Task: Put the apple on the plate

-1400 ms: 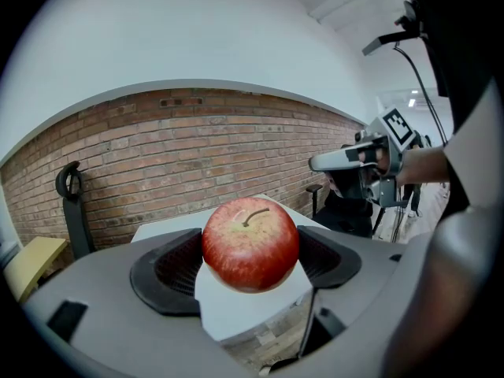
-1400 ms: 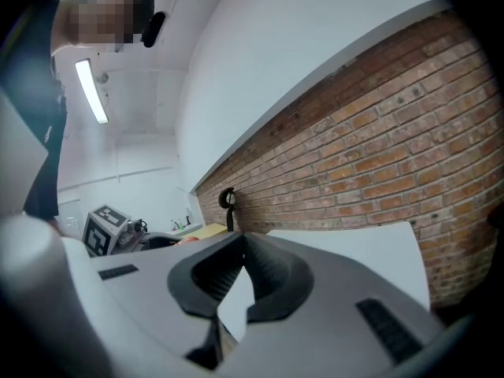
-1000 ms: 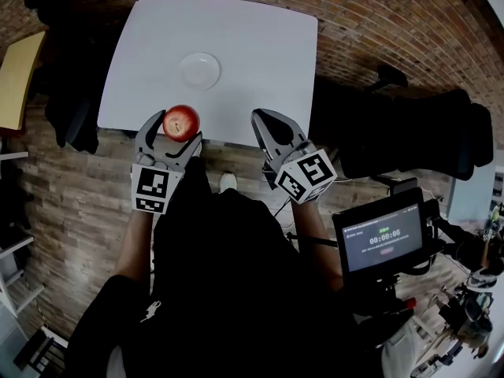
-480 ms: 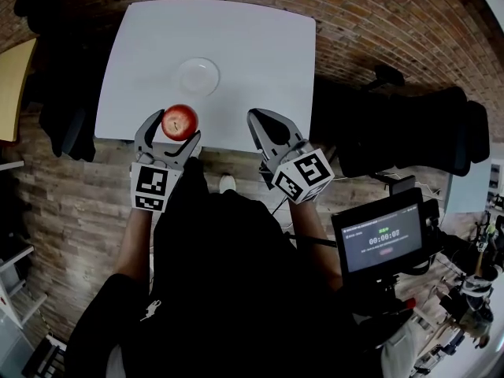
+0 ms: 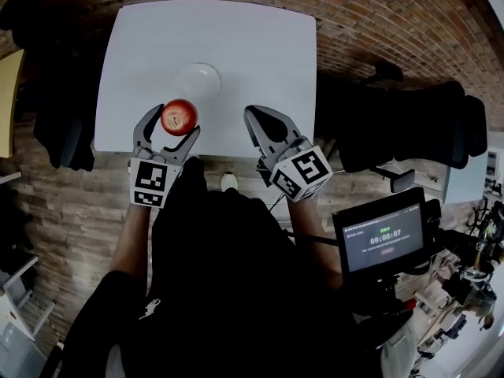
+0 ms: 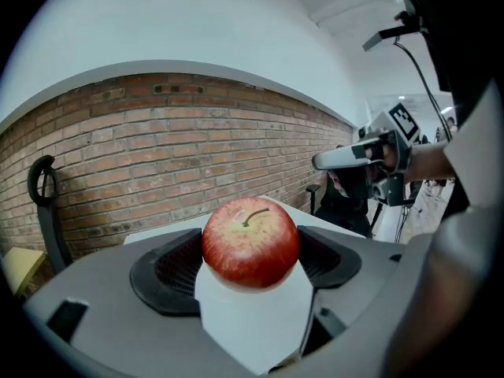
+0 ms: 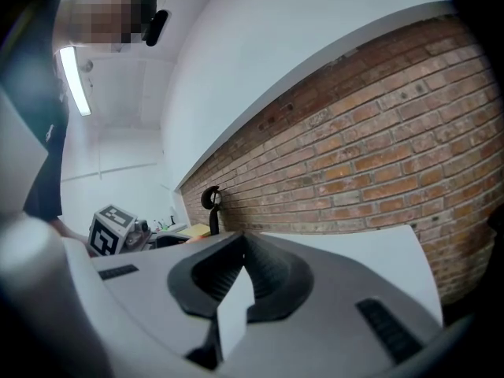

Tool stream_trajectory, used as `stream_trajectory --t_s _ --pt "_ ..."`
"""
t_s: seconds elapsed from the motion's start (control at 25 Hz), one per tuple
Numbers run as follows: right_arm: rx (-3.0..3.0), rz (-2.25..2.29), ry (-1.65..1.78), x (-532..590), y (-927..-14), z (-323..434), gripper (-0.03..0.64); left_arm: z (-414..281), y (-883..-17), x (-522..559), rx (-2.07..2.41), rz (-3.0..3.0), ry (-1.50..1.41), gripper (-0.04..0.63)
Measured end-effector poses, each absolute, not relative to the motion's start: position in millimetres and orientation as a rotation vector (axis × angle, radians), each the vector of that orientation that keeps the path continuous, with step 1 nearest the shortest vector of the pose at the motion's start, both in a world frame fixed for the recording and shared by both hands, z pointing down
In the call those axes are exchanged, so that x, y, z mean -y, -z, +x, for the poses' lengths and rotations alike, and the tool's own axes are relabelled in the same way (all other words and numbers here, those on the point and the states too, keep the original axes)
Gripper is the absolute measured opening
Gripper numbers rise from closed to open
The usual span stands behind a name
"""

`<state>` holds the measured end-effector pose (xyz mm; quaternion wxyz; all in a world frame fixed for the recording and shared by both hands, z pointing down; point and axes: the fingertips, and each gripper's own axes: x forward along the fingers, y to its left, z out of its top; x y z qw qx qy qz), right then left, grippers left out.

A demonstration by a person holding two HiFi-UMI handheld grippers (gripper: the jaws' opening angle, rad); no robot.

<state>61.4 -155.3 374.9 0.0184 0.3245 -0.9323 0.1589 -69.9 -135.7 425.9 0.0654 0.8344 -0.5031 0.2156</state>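
Head view: grips the one red apple (image 5: 179, 116) in the left tool (image 5: 174, 126), middle left of the frame, over the near edge of the white surface (image 5: 260, 46). Sits just below the single plate (image 5: 198, 81), which is empty, presumably lined up for the drop. Holds the right tool (image 5: 262, 123) beside it at centre, likely parked clear. Two tools in all.

Left gripper view: clamps the apple by both flanks at frame centre, stem up, probably so it lands upright.

Right gripper view: shows jaws closed tip to tip on nothing.
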Motion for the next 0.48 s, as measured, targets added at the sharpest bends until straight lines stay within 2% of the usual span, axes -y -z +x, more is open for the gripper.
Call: stream_trajectory --t_s 0.48 --pt "2.809 1.102 -0.554 187 -388 32 0.003 -83 -463 179 1.317 2.557 -0.663 0.383"
